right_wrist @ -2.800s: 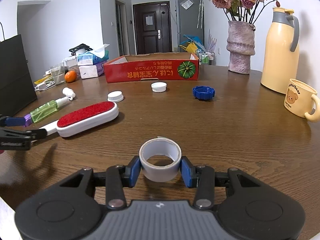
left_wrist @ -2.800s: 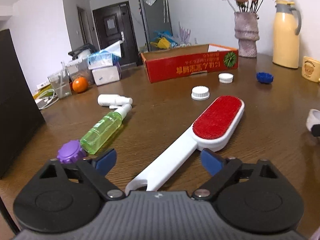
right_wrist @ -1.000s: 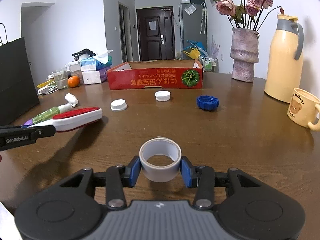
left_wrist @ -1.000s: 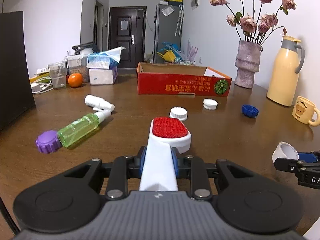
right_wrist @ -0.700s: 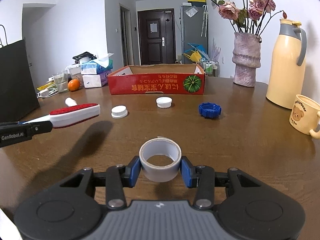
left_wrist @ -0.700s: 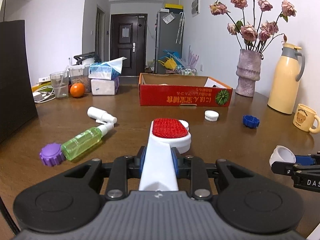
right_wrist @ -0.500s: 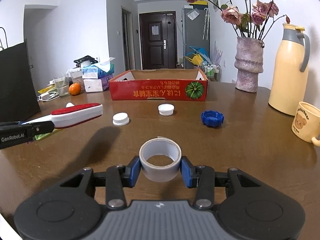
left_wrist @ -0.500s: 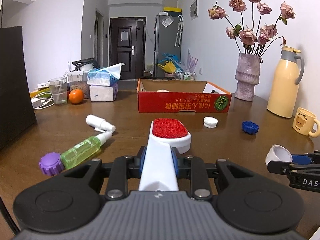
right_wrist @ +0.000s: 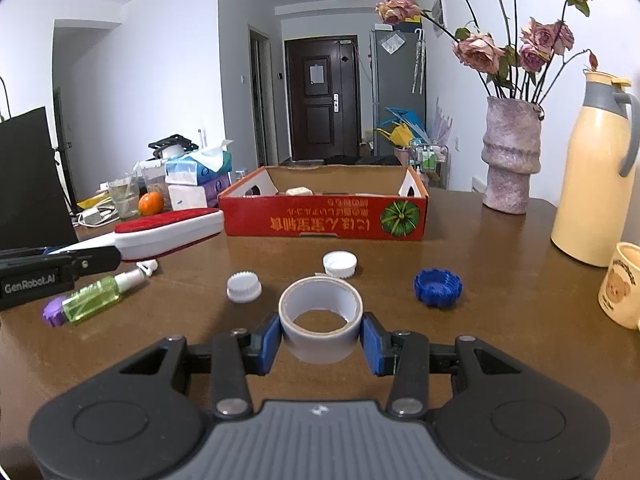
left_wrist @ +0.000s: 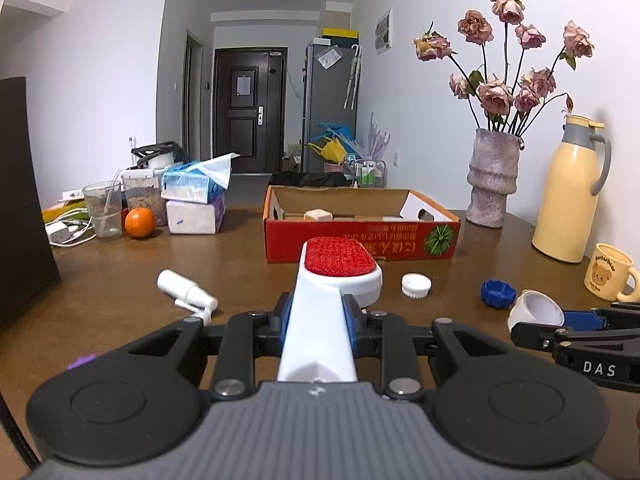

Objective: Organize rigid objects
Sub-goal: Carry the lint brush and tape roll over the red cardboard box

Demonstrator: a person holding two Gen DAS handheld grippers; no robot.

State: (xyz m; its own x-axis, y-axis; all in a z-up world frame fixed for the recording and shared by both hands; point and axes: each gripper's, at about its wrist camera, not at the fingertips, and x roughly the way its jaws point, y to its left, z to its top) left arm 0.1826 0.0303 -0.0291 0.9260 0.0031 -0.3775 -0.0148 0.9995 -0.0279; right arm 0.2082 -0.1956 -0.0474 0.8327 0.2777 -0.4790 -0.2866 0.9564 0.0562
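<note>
While caps (right_wrist: 244,287) lie before box (right_wrist: 324,216), brush (left_wrist: 338,266) hovers.

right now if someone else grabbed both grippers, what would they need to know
Left gripper: shut on the lint brush handle, red head pointing at the red cardboard box.
Right gripper: shut on the tape roll, held above the table.
In the box: one small beige item; the rest is hidden.
On the table: green spray bottle, two white caps, blue cap.
Left: box brush and tape, then the loose items.
</note>
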